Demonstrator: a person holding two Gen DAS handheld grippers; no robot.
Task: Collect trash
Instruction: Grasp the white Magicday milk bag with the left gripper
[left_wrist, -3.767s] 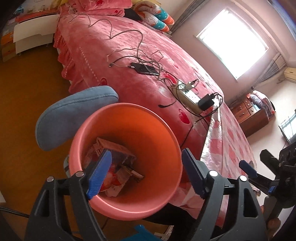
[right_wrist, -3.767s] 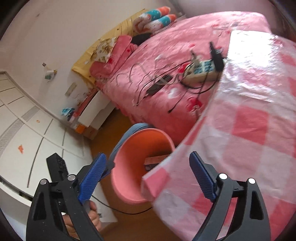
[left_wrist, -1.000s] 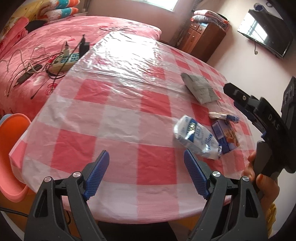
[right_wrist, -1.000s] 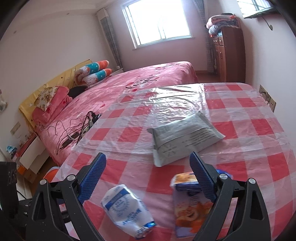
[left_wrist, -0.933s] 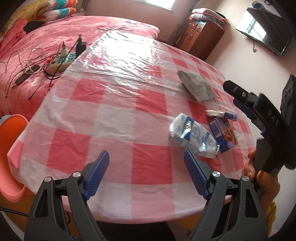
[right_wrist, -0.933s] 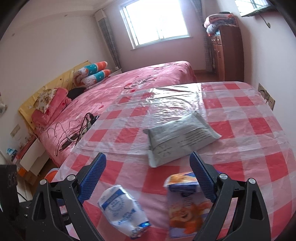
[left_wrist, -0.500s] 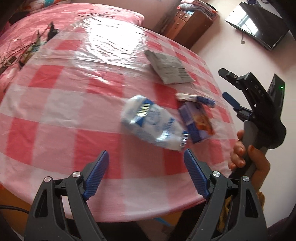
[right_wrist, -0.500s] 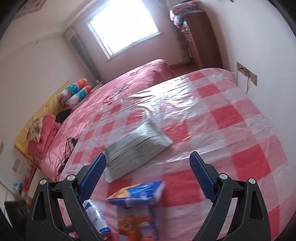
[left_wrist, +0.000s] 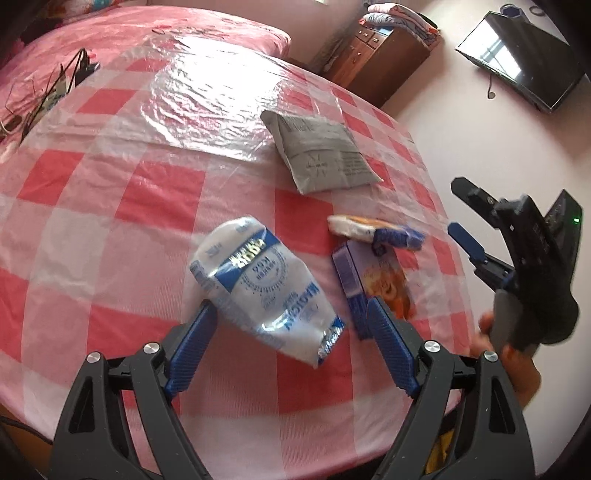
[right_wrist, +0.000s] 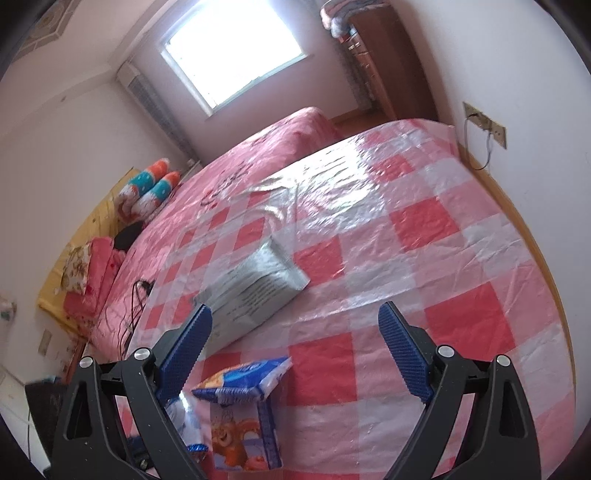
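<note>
A white and blue plastic bag (left_wrist: 264, 286) lies on the red-checked tablecloth (left_wrist: 147, 199). My left gripper (left_wrist: 291, 332) is open, its jaws either side of the bag's near end. To its right lie a purple carton with a bear picture (left_wrist: 373, 284), a small blue and white wrapper (left_wrist: 373, 230) and a grey mailer bag (left_wrist: 321, 155). My right gripper (right_wrist: 295, 332) is open and empty above the table, with the wrapper (right_wrist: 247, 378), the carton (right_wrist: 242, 439) and the mailer (right_wrist: 255, 291) below it. It also shows in the left wrist view (left_wrist: 472, 221).
A pink bed (right_wrist: 236, 173) with cables and a power strip (left_wrist: 48, 99) adjoins the table's far left side. A wooden dresser (left_wrist: 380, 62) and a wall TV (left_wrist: 524, 70) stand beyond. A wall socket (right_wrist: 484, 123) is by the table's right edge.
My left gripper has swung from the orange bin to the table and closed in on the white and blue bag. My right gripper has moved forward over the carton and wrapper.
</note>
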